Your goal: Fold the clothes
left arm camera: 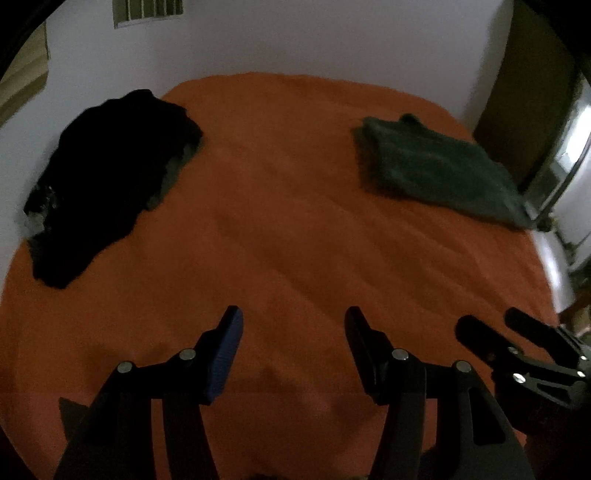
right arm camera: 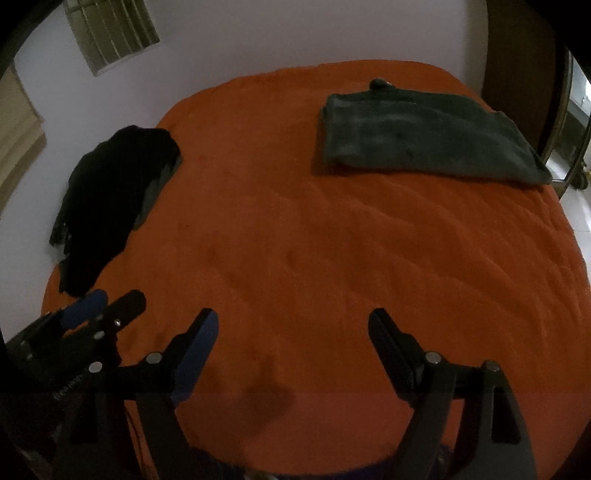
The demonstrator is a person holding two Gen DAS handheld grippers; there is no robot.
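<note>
Right tool [right arm camera: 291, 325] is hovering wide open over the orange bed [right arm camera: 295, 240] — folded green garment [right arm camera: 424, 147] lying far right, black clothes [right arm camera: 110, 199] crumpled left.

A: Bed cover [right arm camera: 295, 221] runs back to the wall [right arm camera: 258, 33]. What lies on it?

B: Crumpled heap of clothes [right arm camera: 110, 199] at the far left edge, by the wall. Folded garment [right arm camera: 424, 136] at the far right, near the bed's right edge. The two lie well apart, bare cover between them.

A: And behind?

B: Vent [right arm camera: 110, 33] on the wall, above and behind the heap.

A: The claws?

B: Both at the near edge, above the cover. Left claw [left arm camera: 293, 325] just left of the right claw [right arm camera: 293, 325], side by side, nothing between their fingers
</note>
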